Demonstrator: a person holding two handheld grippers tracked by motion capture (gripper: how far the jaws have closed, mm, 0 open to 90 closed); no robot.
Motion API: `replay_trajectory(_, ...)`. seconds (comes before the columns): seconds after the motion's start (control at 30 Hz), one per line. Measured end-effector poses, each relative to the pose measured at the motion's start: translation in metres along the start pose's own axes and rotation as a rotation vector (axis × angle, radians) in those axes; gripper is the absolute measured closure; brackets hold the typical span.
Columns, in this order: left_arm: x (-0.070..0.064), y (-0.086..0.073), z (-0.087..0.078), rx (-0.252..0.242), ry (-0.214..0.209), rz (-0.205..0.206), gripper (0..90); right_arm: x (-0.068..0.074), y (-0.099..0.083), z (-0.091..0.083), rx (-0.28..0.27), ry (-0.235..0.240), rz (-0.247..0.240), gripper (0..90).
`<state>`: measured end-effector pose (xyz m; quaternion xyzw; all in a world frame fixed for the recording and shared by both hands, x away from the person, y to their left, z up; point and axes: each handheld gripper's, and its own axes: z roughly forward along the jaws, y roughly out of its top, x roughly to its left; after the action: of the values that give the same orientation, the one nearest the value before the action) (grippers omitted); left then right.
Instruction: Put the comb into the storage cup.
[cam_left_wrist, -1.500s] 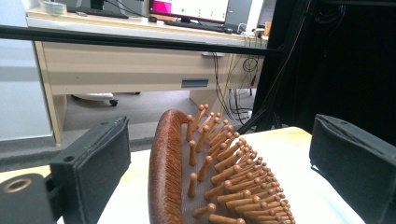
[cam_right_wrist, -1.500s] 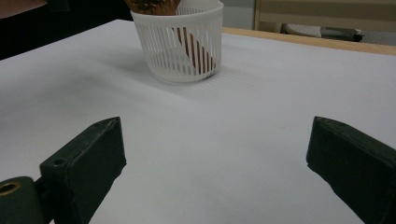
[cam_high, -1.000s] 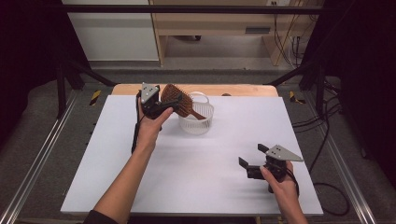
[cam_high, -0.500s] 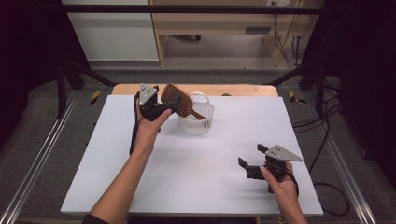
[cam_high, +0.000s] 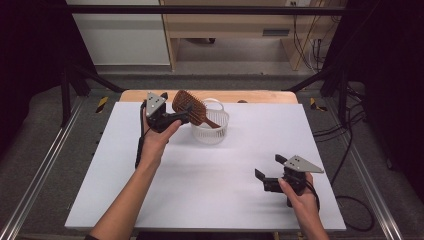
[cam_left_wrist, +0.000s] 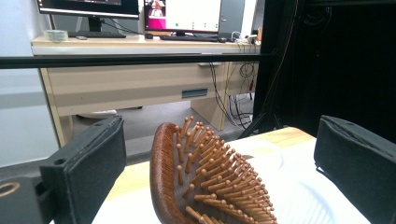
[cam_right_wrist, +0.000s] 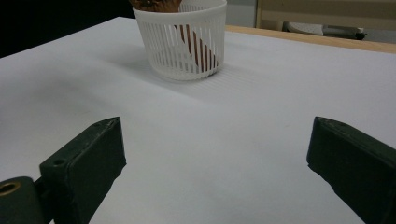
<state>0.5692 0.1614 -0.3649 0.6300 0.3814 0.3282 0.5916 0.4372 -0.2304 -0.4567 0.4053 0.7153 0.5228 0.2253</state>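
A wooden hairbrush (cam_high: 191, 106) is seen leaning in the white basket (cam_high: 210, 127) at twelve o'clock, between the left gripper's (cam_high: 181, 116) parted jaws (contact unclear). The right gripper (cam_high: 267, 167), at five o'clock, is held spread wide.

Left gripper (cam_high: 186, 116) opened wider, releasing hairbrush (cam_high: 192, 106) into basket (cam_high: 212, 132).

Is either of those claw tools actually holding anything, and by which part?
Neither grips anything. The left gripper stands open around the wooden hairbrush, whose handle sits in the white basket. The right gripper is open over bare table.
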Motion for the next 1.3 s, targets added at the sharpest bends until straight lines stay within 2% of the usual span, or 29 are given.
replay_trajectory(0.4,0.003,0.006,-0.012,0.018,-0.011,0.013,1.8,0.000,0.000,0.000,0.002,-0.001,-0.001,4.7)
replay_trajectory(0.7,0.004,0.011,-0.027,0.028,-0.030,0.040,1.5,0.000,-0.001,0.001,0.004,-0.001,0.000,4.8)
replay_trajectory(0.97,0.005,0.011,-0.040,0.034,-0.042,0.052,1.5,0.000,-0.001,0.000,0.006,-0.002,0.001,4.8)
replay_trajectory(1.3,0.014,0.005,-0.059,0.037,-0.032,0.053,1.6,-0.001,-0.001,0.000,0.010,-0.005,-0.001,4.8)
